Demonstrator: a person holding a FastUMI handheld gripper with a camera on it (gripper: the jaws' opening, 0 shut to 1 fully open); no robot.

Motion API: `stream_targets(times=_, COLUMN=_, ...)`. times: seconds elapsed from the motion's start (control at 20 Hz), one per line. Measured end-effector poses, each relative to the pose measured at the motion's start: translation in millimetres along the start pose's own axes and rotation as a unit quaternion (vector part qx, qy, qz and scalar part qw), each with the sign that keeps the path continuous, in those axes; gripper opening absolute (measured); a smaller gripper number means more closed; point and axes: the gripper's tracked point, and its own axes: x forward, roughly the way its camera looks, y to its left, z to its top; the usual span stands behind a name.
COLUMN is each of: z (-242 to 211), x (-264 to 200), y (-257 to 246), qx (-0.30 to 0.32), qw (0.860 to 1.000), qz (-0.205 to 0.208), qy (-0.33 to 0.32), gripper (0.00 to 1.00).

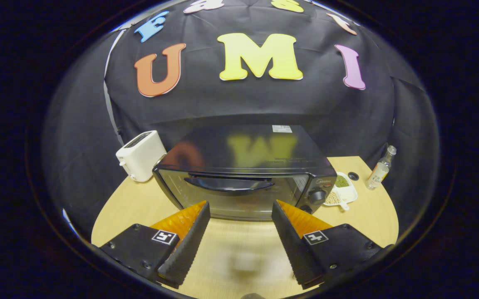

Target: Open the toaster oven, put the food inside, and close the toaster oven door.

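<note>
With toaster oven (243, 174) shut just ahead on table (139, 207), gripper (240, 211) spread, empty; may slip off door handle (229, 184) if approached too high, leaving door shut.

On the wooden desk (139, 207), a white toaster (141, 155) sits far left of the small glass bottle (381, 168).

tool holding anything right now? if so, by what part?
Nothing held. The tool is open, its fingers apart over bare table, just short of the closed oven; its door handle is untouched.
</note>
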Motion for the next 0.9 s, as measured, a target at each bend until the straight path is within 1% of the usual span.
stream_targets(times=0.15, z=7, x=-19, y=-22, qx=0.003, qw=1.000, qz=-0.016, qy=-0.013, gripper=0.96)
stream_targets(times=0.35, z=28, x=-63, y=-62, qx=0.015, qw=0.998, qz=-0.042, qy=-0.043, gripper=0.96)
stream_targets(times=0.5, z=59, x=-116, y=-104, qx=0.027, qw=0.994, qz=-0.069, qy=-0.082, gripper=0.96)
stream_targets(times=0.6, z=87, x=-160, y=-131, qx=0.032, qw=0.989, qz=-0.080, qy=-0.121, gripper=0.96)
stream_targets(times=0.8, z=129, x=-240, y=-194, qx=0.032, qw=0.973, qz=-0.126, qy=-0.189, gripper=0.96)
stream_targets(times=0.9, z=146, x=-276, y=-214, qx=0.034, qw=0.965, qz=-0.134, qy=-0.221, gripper=0.96)
